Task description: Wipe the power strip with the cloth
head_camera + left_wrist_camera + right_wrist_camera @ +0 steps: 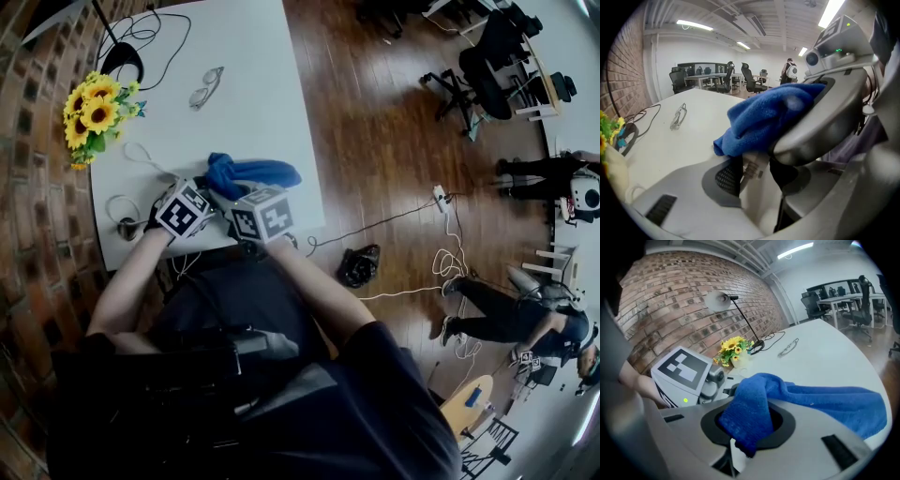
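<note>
right gripper, cloth | table: sunflowers, glasses | wood floor | brick wall

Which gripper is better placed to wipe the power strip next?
Right, likely. The right gripper is shut on the blue cloth; the left gripper clamps the white power strip at its cable end, so it should hold it steady.

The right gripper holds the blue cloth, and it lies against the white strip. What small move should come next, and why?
Probably slide the right gripper so that the cloth rubs along the power strip. Its fingers are shut on the cloth, which rests against the power strip's end, and the left gripper clamps the power strip steady.
</note>
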{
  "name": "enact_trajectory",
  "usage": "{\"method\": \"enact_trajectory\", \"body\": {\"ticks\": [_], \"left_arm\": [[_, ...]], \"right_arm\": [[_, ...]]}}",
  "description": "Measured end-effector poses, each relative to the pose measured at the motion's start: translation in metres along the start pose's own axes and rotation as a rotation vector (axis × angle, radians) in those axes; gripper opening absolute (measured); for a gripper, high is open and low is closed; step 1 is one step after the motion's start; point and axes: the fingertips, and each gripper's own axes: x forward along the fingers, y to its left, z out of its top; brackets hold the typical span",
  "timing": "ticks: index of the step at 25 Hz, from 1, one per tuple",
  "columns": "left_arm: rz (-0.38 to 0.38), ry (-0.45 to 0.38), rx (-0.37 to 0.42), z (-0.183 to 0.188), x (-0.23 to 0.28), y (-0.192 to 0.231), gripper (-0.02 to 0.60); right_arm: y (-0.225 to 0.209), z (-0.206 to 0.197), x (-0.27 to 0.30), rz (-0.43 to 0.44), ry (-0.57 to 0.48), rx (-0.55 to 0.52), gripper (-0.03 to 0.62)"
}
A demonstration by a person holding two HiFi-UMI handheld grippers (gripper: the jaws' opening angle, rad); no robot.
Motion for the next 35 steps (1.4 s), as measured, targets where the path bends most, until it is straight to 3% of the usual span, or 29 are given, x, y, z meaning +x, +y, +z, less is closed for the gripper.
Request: {"method": "enact_trajectory", "body": {"ticks": [4, 8, 12, 17, 20, 26, 32, 35], "left_arm": [[-0.006, 0.001, 0.007, 0.000, 0.000, 0.000, 0.178], [-0.013, 0.002, 0.022, 0.001, 0.000, 0.001, 0.179], [-0.004, 0.007, 0.042, 0.001, 0.000, 0.000, 0.183], [0.000, 0.000, 0.049, 0.001, 0.000, 0.000, 0.183], [0.006, 0.001, 0.055, -0.001, 0.001, 0.002, 0.183], [0.008, 0.007, 0.061, -0.003, 0.003, 0.004, 0.183], [0.024, 0.001, 0.075, 0.001, 0.003, 0.006, 0.181], [0.027, -0.002, 0.086, 0.000, 0.004, 0.007, 0.181]], "right_arm": [[0.018, 0.019, -0.013, 0.083, -0.076, 0.034, 0.044], [0.031, 0.043, -0.026, 0.215, -0.148, 0.177, 0.051], [0.030, 0.042, -0.024, 0.332, -0.109, 0.310, 0.054], [0.008, 0.013, -0.005, 0.172, 0.029, 0.171, 0.055], [0.005, 0.002, 0.002, 0.159, 0.071, 0.181, 0.057], [-0.014, 0.003, 0.003, 0.030, 0.064, 0.078, 0.049], [-0.022, 0.005, 0.002, -0.120, 0.046, -0.196, 0.046], [-0.031, 0.005, -0.004, -0.164, 0.027, -0.240, 0.046]]}}
